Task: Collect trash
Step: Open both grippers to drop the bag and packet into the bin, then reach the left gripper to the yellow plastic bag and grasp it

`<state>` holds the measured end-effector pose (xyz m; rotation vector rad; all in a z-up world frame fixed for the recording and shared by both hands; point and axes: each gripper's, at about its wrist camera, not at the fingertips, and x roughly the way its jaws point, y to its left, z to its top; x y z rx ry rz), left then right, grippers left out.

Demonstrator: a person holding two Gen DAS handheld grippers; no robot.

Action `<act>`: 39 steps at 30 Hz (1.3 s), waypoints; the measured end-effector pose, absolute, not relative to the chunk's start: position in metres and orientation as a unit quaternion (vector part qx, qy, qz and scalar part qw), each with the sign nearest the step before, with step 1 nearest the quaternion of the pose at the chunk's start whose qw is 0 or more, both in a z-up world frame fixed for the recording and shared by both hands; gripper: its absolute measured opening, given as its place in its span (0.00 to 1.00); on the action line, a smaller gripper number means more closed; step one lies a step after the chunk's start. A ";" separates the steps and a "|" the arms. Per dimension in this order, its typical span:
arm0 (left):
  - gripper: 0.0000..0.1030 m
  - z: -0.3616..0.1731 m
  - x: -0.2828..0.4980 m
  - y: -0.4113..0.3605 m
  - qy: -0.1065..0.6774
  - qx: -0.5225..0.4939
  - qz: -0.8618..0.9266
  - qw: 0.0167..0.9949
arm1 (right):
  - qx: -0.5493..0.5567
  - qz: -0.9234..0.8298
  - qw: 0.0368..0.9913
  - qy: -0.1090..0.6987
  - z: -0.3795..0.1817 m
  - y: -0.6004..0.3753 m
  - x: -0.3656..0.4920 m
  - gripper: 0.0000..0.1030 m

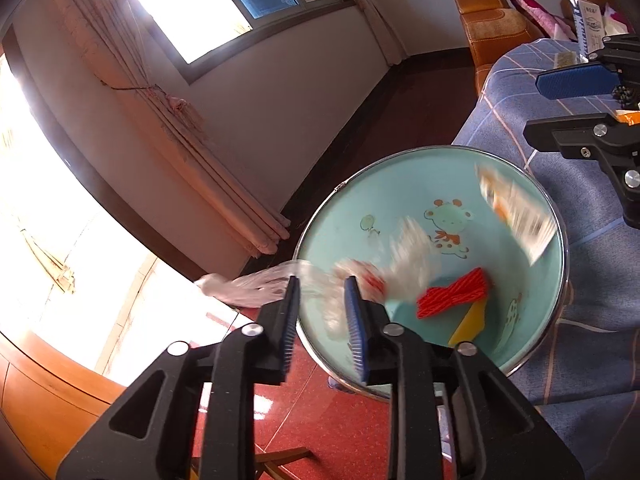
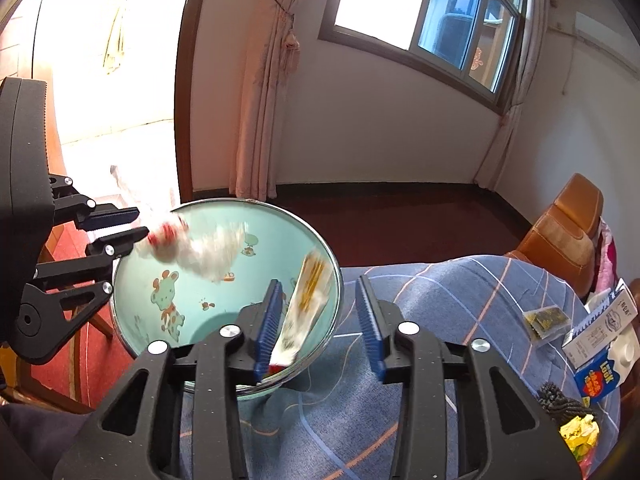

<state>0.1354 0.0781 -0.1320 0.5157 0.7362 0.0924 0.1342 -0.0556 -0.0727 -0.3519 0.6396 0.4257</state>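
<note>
Left wrist view: my left tongs (image 1: 322,300) stand released, plastic wrapper (image 1: 360,280) dropping into the basin (image 1: 560,240) at the bed's (image 1: 560,168) edge; right wrist view: right tongs (image 2: 320,316) released, printed packet (image 2: 304,312) falling in; next, litter (image 2: 580,432) at the bed's right edge.

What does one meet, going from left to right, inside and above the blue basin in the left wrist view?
Blurred clear plastic bag with red print → red ridged wrapper → blurred white-and-orange paper packet, all over the light blue cartoon-printed basin.
</note>
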 end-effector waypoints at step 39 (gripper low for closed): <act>0.94 -0.088 0.046 -0.200 0.280 0.247 -0.203 0.905 | 0.072 -0.208 0.932 0.289 -0.083 -0.421 -0.130 0.64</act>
